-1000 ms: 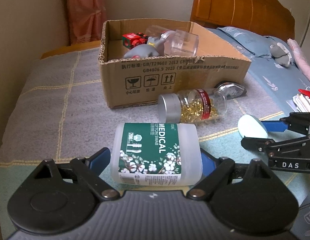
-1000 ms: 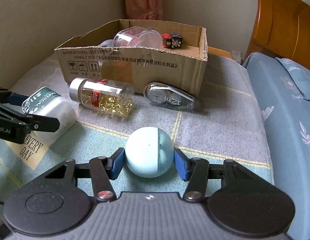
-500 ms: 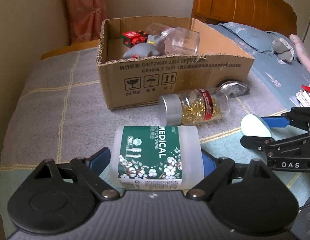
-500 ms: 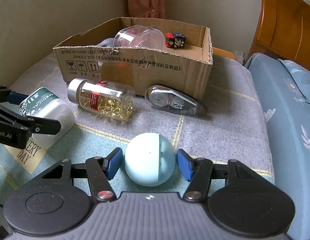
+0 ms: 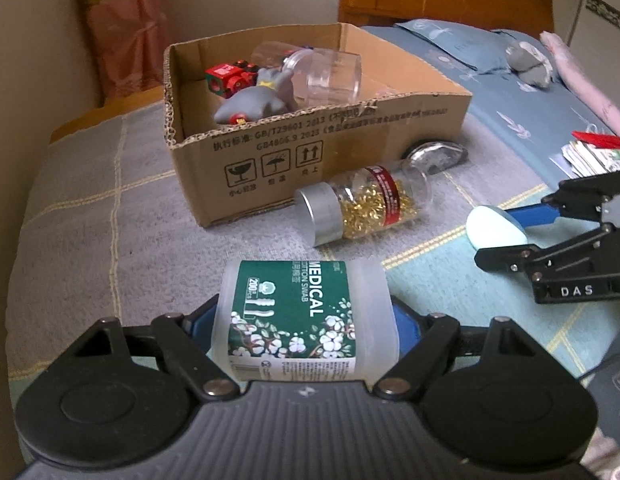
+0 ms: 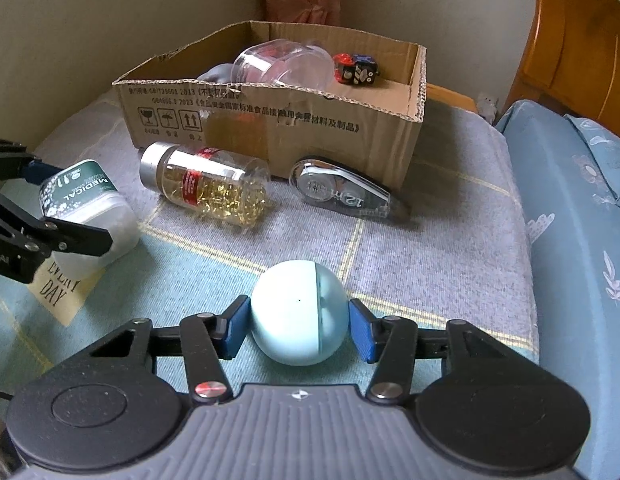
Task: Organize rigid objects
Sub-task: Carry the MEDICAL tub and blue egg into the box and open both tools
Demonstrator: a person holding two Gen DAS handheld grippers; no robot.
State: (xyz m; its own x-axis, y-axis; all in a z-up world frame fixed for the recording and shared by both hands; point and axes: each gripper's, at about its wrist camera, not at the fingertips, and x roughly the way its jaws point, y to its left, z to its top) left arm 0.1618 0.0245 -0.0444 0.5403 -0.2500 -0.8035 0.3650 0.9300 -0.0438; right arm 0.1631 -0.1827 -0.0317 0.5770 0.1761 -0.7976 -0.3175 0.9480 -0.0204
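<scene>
My left gripper [image 5: 303,320] is closed on the swab tub [image 5: 305,316], its blue pads pressed to both ends; the tub lies sideways between them with the green label up. From the right wrist view the same tub [image 6: 87,208] sits at 9 o'clock, clamped in the left gripper [image 6: 65,210] over the blanket [image 6: 430,220].

My right gripper [image 6: 297,322] has the pale blue ball [image 6: 299,312] between its pads. The left pad touches the ball; whether the right pad presses it I cannot tell, so the grip is uncertain. From the left wrist view the ball [image 5: 494,228] shows at 3 o'clock in the right gripper [image 5: 510,232].

The box [image 5: 310,152] stands at 12 o'clock on the blanket. Inside it lie a clear jar [image 5: 330,76] on its side, a grey toy [image 5: 253,102] and a red block [image 5: 225,78]; the right wrist view also shows dark dice [image 6: 356,70] at the box's far corner.

Just in front of the box, the pill bottle [image 6: 207,186] lies on its side with its silver cap toward 9 o'clock. The tape dispenser [image 6: 342,194] lies just beside it at 3 o'clock, close to the box wall. Blue bedding [image 6: 582,240] runs along the right.
</scene>
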